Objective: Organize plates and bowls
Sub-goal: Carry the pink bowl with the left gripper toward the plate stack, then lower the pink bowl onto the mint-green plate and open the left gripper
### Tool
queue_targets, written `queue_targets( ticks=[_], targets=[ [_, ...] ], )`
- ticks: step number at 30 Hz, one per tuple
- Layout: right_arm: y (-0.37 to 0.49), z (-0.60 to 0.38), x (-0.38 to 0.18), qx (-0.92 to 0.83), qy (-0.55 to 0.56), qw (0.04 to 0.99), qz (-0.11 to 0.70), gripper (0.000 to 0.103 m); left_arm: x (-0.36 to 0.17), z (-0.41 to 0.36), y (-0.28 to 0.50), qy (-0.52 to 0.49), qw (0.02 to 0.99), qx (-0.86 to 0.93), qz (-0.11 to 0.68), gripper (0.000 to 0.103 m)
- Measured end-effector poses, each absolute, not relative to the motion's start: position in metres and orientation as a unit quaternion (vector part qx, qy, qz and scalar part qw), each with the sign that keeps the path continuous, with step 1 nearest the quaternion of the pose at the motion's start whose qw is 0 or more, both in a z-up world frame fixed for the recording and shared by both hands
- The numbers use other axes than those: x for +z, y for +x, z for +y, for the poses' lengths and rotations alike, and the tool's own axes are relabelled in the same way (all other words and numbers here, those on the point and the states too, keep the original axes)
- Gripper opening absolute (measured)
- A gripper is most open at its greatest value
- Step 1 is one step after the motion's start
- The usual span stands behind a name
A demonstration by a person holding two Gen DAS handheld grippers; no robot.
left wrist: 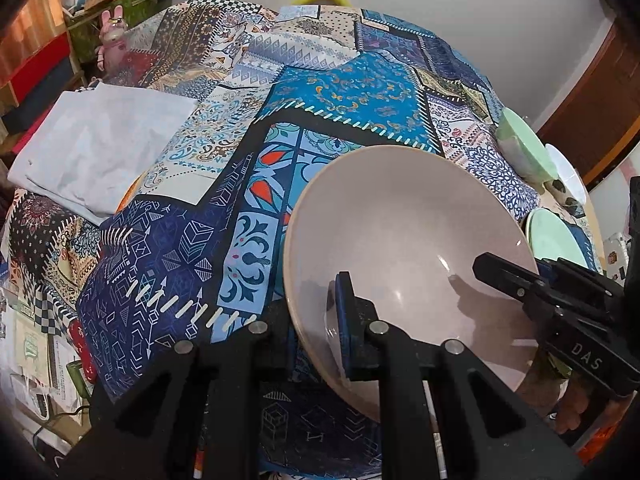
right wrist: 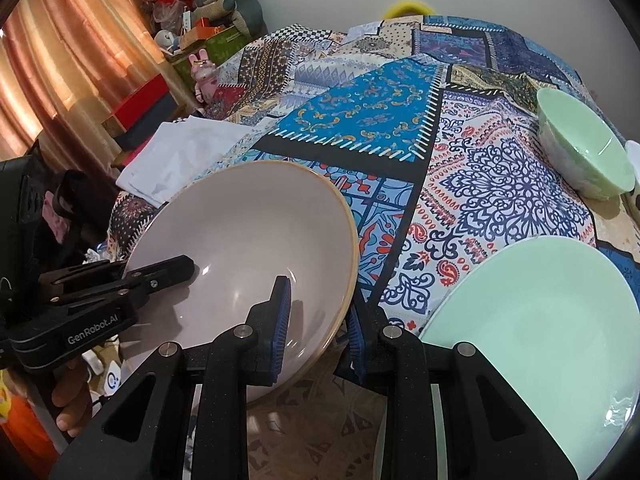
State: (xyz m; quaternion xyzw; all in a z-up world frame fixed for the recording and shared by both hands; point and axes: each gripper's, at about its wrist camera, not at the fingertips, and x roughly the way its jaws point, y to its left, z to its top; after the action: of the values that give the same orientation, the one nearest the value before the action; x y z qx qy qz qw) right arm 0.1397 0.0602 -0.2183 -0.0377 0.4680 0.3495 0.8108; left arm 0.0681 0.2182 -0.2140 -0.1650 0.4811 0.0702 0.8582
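A large pinkish-grey bowl (left wrist: pixel 400 220) (right wrist: pixel 248 216) with a tan rim lies tilted over the patterned tablecloth (left wrist: pixel 328 96), held between both grippers. My left gripper (left wrist: pixel 316 308) is shut on its left rim, one blue pad inside the bowl and the other finger outside and mostly hidden. My right gripper (right wrist: pixel 318 300) straddles the right rim, one pad inside and one outside, and appears shut on it. Each gripper also shows in the other's view: the right gripper (left wrist: pixel 480 264) and the left gripper (right wrist: pixel 188 264) reach over the rim.
A pale green plate (right wrist: pixel 532 320) lies close to the right of the bowl, a green bowl (right wrist: pixel 584 152) beyond it, and a white dish (left wrist: pixel 568 172) at the far right edge. A folded white cloth (left wrist: pixel 100 140) lies at the left. Boxes and toys crowd the back left.
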Motion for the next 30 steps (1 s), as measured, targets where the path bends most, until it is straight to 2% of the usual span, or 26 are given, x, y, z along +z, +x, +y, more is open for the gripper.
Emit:
queue_targets(
  ticks=[14,18,21,30],
  targets=[
    [0.136,0.032,-0.195,0.35,-0.025,0.828,0.437,0.026,-0.202,0.212,0.064,-0.15,0.86,0.086,0.48,0.016],
    [0.136,0.015,-0.182,0.345,-0.019,0.838,0.422,0.027,-0.191,0.21,0.062,-0.139,0.862,0.094,0.479,0.02],
    [0.14,-0.003,-0.172,0.337,-0.012,0.847,0.412,0.029,-0.18,0.208,0.061,-0.131,0.866,0.103,0.471,0.026],
    [0.158,-0.066,-0.145,0.282,0.011,0.884,0.372,0.034,-0.129,0.184,0.069,-0.085,0.897,0.108,0.421,0.053]
  ],
)
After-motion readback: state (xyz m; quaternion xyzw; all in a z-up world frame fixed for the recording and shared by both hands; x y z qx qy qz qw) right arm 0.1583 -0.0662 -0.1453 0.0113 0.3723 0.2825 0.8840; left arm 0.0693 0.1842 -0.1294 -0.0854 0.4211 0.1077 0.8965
